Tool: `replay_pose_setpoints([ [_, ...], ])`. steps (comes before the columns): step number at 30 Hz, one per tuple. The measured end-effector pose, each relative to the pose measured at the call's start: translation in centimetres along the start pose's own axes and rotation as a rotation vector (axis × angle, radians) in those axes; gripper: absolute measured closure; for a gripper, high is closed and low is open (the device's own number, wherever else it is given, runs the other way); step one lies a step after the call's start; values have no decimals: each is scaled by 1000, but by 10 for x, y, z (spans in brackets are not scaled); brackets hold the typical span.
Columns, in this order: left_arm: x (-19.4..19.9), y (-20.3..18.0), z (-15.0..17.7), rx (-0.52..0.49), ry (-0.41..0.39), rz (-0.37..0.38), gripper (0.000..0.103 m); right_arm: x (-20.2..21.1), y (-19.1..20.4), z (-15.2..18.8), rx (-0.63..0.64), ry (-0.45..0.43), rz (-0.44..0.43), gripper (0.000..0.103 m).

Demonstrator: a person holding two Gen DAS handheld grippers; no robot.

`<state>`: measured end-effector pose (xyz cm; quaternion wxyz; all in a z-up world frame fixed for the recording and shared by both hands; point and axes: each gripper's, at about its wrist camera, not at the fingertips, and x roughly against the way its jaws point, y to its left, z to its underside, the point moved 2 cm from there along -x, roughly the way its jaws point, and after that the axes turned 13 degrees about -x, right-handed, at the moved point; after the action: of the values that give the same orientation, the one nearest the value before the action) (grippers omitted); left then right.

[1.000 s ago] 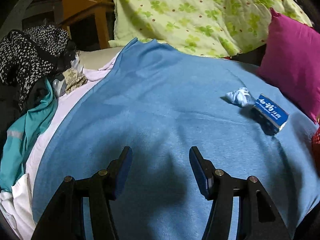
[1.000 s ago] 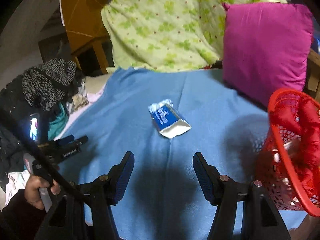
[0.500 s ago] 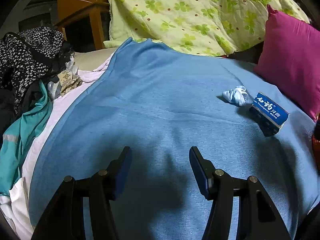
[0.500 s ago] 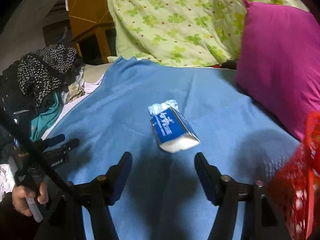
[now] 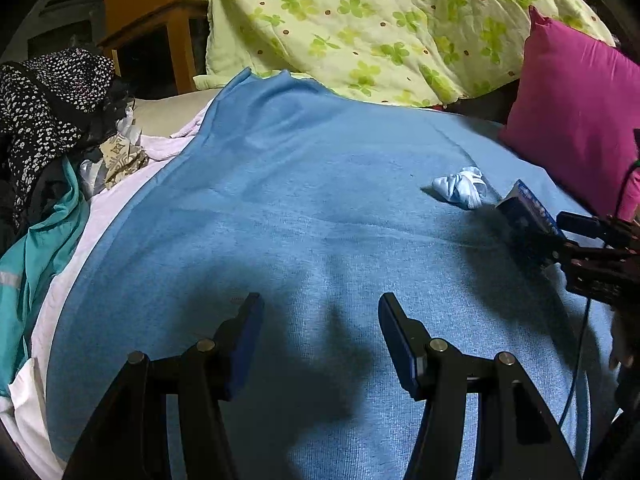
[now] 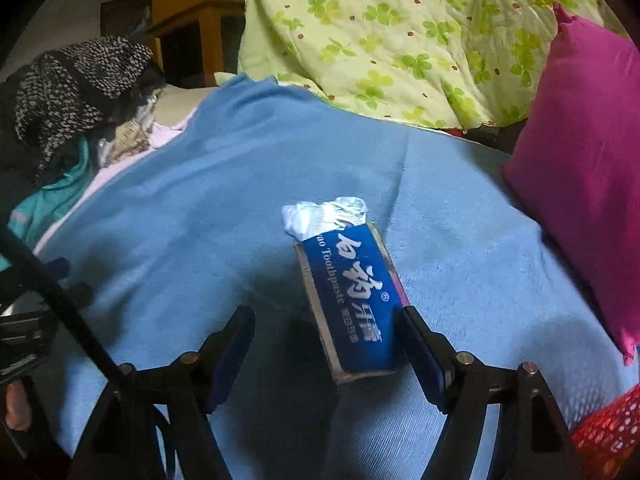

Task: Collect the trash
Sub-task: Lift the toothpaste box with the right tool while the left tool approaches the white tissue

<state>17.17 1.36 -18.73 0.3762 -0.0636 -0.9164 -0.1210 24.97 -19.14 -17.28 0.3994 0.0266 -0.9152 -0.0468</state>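
A blue toothpaste box (image 6: 352, 300) lies on the blue blanket (image 6: 240, 200), with a crumpled white wrapper (image 6: 324, 216) at its far end. My right gripper (image 6: 326, 316) is low over the blanket with its jaws opening. The near end of the box sits between the fingers, close to the right pad and well clear of the left one. In the left wrist view the box (image 5: 528, 208) and wrapper (image 5: 460, 188) are at the right, with the right gripper (image 5: 568, 240) reaching in there. My left gripper (image 5: 320, 304) hovers open over bare blanket, holding nothing.
A red mesh basket (image 6: 608, 436) shows at the bottom right corner. A magenta pillow (image 6: 588, 160) stands to the right and a green flowered quilt (image 6: 400, 32) is piled behind. Clothes (image 6: 72, 92) are heaped along the left edge of the bed.
My right gripper has moved forward and down onto the toothpaste box, and its jaws have spread wider around it. The red basket has slid to the frame's corner. The left gripper stayed put.
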Motion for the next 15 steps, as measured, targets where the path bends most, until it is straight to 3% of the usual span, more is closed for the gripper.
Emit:
replay_pose_setpoints([
  [4, -3, 0, 2, 4, 10, 10, 43, -8, -10, -3, -23, -4, 56, 26],
  [15, 1, -8, 2, -22, -1, 21, 43, 3, -66, -20, -289, 13, -48, 26],
])
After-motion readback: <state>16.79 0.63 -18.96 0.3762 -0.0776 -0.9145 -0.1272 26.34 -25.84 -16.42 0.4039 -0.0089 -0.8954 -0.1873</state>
